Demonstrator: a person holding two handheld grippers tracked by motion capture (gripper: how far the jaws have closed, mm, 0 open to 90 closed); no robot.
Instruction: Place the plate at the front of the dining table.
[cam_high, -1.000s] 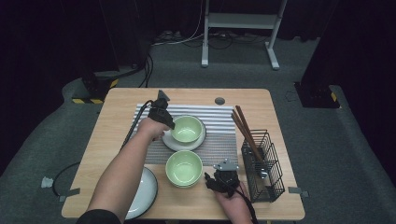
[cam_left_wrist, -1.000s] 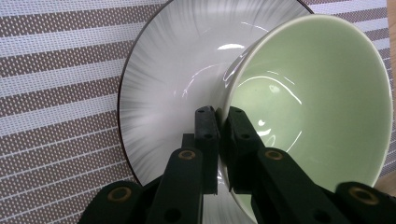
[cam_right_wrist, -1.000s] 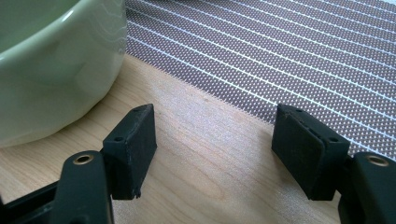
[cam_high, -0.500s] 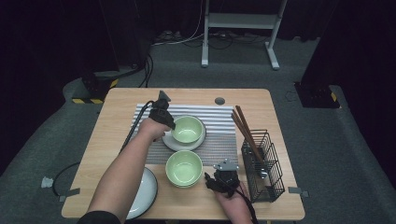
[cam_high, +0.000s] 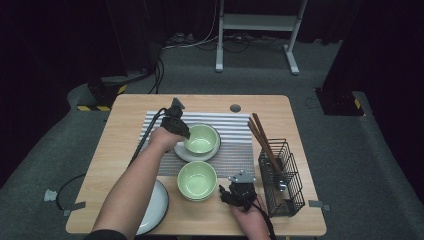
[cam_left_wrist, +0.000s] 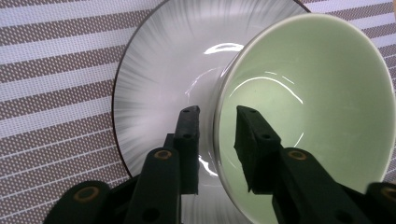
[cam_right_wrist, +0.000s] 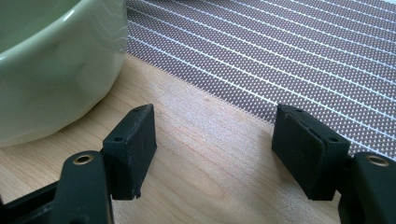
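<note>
A pale green bowl (cam_high: 202, 138) (cam_left_wrist: 308, 93) sits on a white plate (cam_high: 181, 151) (cam_left_wrist: 163, 70) on the striped mat (cam_high: 235, 150). My left gripper (cam_high: 185, 134) (cam_left_wrist: 218, 112) straddles that bowl's near rim, one jaw outside and one inside. A thin gap shows on each side, so it is narrowly open. A second green bowl (cam_high: 196, 180) (cam_right_wrist: 51, 60) stands on the wood in front of the mat. My right gripper (cam_high: 232, 189) (cam_right_wrist: 215, 116) rests open just right of this bowl, nothing between its fingers.
A black wire basket (cam_high: 281, 177) stands at the right edge, with dark chopsticks (cam_high: 261, 136) leaning out of it. Another white plate (cam_high: 156, 204) lies at the front left under my left forearm. A small round grommet (cam_high: 235, 108) sits near the table's far edge.
</note>
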